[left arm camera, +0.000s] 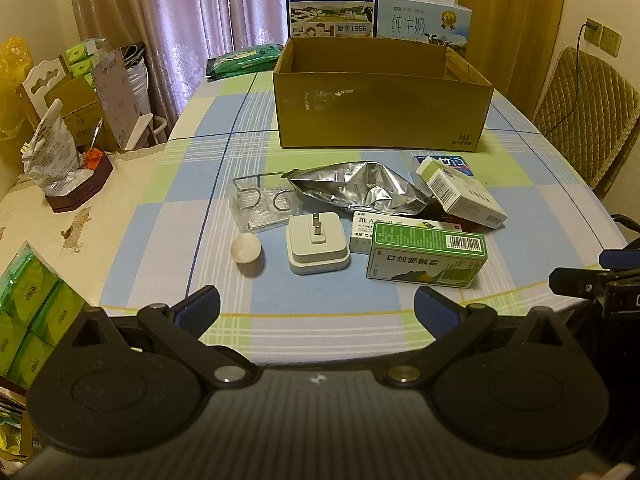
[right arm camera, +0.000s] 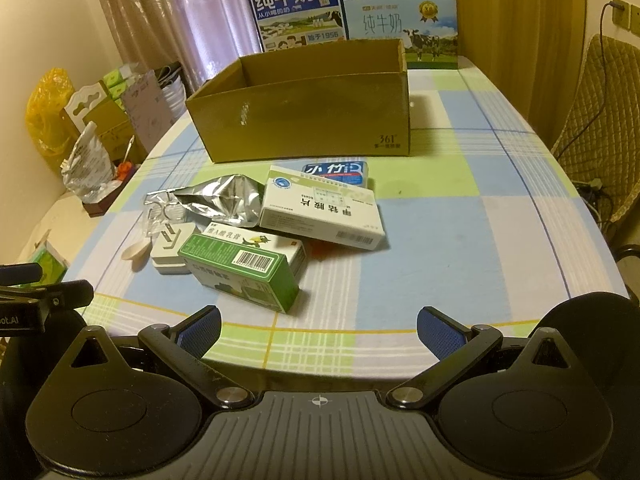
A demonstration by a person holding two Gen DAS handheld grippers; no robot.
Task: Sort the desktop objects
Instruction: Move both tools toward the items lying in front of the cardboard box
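A pile lies mid-table before an open cardboard box (left arm camera: 380,114) (right arm camera: 304,116): green medicine box (left arm camera: 426,254) (right arm camera: 240,270), white charger plug (left arm camera: 317,243) (right arm camera: 170,250), small white cup (left arm camera: 245,250) (right arm camera: 138,254), clear plastic case (left arm camera: 262,204) (right arm camera: 160,212), foil pouch (left arm camera: 356,188) (right arm camera: 222,200), white medicine box (left arm camera: 460,192) (right arm camera: 322,214), blue packet (left arm camera: 448,161) (right arm camera: 335,171) and a cream box (left arm camera: 392,226) (right arm camera: 256,240). My left gripper (left arm camera: 318,310) hovers open at the near table edge, facing the plug. My right gripper (right arm camera: 319,330) is open too, right of the pile, holding nothing.
Two milk cartons (left arm camera: 332,2) (right arm camera: 400,26) stand behind the cardboard box. A green packet (left arm camera: 244,60) lies at the far left corner. Cluttered side furniture with tissue packs (left arm camera: 28,308) sits left; a padded chair (left arm camera: 588,112) stands right. The right half of the tablecloth (right arm camera: 480,220) is bare.
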